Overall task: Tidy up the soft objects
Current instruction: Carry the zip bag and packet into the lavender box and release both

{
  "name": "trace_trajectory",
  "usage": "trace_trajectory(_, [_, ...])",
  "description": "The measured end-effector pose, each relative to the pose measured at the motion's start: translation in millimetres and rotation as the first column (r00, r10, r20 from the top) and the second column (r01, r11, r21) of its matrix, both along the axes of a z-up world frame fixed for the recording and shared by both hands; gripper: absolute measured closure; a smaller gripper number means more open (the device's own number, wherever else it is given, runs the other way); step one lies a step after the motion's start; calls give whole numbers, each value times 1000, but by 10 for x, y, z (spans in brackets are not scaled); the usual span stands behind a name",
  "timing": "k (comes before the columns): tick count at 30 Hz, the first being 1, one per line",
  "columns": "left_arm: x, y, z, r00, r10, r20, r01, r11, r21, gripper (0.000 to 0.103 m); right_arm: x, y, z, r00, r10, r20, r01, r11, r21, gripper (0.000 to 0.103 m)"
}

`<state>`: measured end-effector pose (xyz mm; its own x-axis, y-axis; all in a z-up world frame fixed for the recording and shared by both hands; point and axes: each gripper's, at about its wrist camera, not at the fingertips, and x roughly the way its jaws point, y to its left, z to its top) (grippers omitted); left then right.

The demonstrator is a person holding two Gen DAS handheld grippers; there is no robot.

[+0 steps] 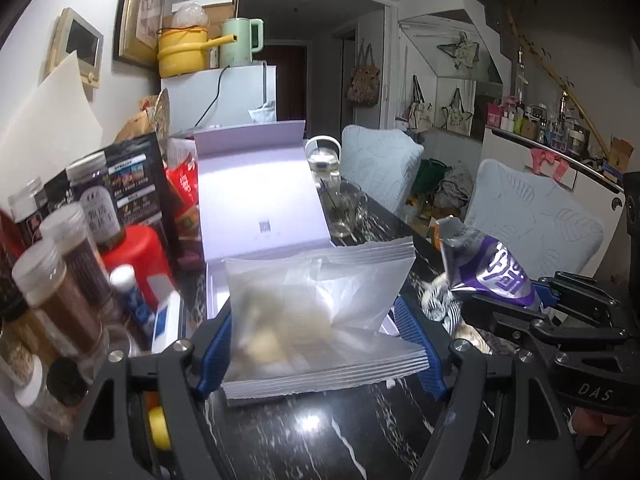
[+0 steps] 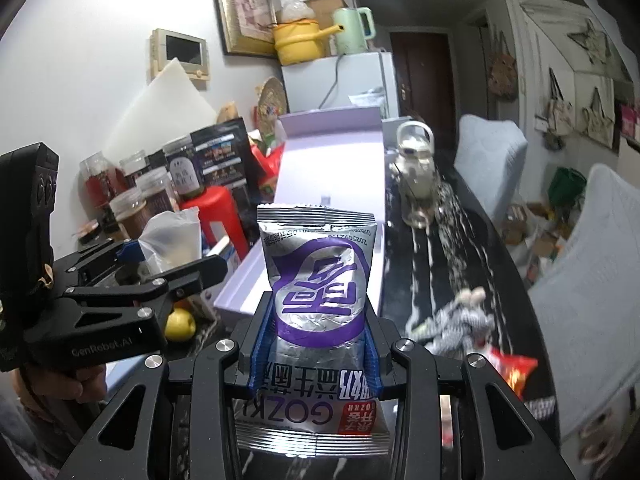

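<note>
My left gripper (image 1: 320,340) is shut on a frosted clear snack packet (image 1: 320,300) and holds it above the black marble table, just before the open lavender box (image 1: 260,200). My right gripper (image 2: 316,332) is shut on a silver and purple snack bag (image 2: 320,280), also raised before the box (image 2: 332,160). The right gripper and its bag show in the left wrist view (image 1: 496,276). The left gripper and its packet show at the left of the right wrist view (image 2: 172,240). A striped soft toy (image 2: 456,320) lies on the table to the right.
Spice jars (image 1: 60,280), a red bottle (image 1: 136,256) and black packets crowd the table's left side. A glass teapot (image 2: 416,176) stands right of the box. A yellow fruit (image 2: 180,324) and a red snack bag (image 2: 512,368) lie on the table. Padded chairs (image 1: 532,224) stand along the right.
</note>
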<state>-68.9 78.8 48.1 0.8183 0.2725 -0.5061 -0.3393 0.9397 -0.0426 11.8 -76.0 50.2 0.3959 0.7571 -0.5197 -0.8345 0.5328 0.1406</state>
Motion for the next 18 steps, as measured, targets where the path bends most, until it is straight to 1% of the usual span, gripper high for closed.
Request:
trace_trajectory(6, [212, 177, 113, 999, 0, 42, -1, 999, 32, 27, 199, 189, 139, 999, 11, 31, -12, 1000, 28, 65])
trace_trajectory(13, [548, 401, 151, 998, 6, 66, -10, 999, 52, 27, 520, 485, 214, 999, 9, 48, -12, 999, 46, 65])
trace_trajectory(18, [797, 608, 176, 995, 31, 96, -37, 997, 62, 27, 834, 691, 197, 1000, -11, 28, 10, 998, 56, 65])
